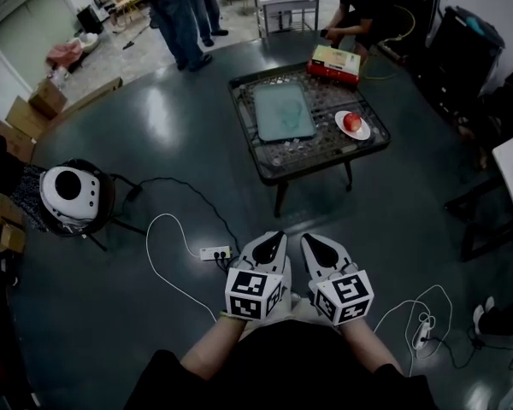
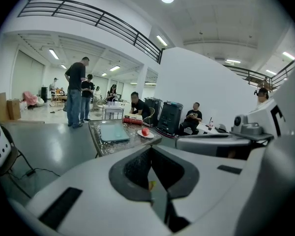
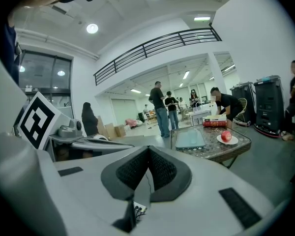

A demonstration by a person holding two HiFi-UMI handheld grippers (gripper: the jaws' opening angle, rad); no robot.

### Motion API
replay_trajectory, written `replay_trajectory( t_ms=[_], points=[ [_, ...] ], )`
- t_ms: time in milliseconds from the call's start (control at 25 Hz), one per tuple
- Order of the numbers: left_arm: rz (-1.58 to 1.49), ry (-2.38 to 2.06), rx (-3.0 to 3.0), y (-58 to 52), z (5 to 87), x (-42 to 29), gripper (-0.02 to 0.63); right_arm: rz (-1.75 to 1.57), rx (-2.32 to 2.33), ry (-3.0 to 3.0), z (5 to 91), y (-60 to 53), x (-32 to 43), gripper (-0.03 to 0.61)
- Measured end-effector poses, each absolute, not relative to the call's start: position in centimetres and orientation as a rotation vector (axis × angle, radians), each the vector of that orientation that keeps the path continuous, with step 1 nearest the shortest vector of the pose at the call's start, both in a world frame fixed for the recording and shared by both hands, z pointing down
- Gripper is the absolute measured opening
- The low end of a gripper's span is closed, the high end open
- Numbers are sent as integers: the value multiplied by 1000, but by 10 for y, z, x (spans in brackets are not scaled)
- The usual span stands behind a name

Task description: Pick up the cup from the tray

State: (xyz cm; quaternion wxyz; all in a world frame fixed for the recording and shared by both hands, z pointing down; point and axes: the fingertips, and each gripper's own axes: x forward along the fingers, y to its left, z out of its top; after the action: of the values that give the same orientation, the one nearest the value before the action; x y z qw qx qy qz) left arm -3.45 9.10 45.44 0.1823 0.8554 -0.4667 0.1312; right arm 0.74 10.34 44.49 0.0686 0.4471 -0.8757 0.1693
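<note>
Left gripper (image 1: pixel 275 235) and right gripper (image 1: pixel 309 237) nearest, held close in, side by side, both clenched on nothing. White power strip (image 1: pixel 215 252) lies just ahead of them. Well beyond: dark mesh-top table (image 1: pixel 325 148) bearing teal rectangular tray (image 1: pixel 269 131). Clear cup (image 1: pixel 285 108) shows only as a faint outline on tray's middle. Red apple (image 1: pixel 352 121) on white plate (image 1: pixel 363 132) sits beside tray. Cup probably light, thin-walled, slick. Pinch across mid-body, gently; it could skid on smooth tray.
</note>
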Motion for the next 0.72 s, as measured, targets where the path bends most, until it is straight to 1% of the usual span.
replay_trajectory(
  t_ms=[720],
  points=[
    [323, -1320, 2390, -11, 457, -34, 9, 530, 1351, -2604, 450, 2, 14, 5]
  ],
)
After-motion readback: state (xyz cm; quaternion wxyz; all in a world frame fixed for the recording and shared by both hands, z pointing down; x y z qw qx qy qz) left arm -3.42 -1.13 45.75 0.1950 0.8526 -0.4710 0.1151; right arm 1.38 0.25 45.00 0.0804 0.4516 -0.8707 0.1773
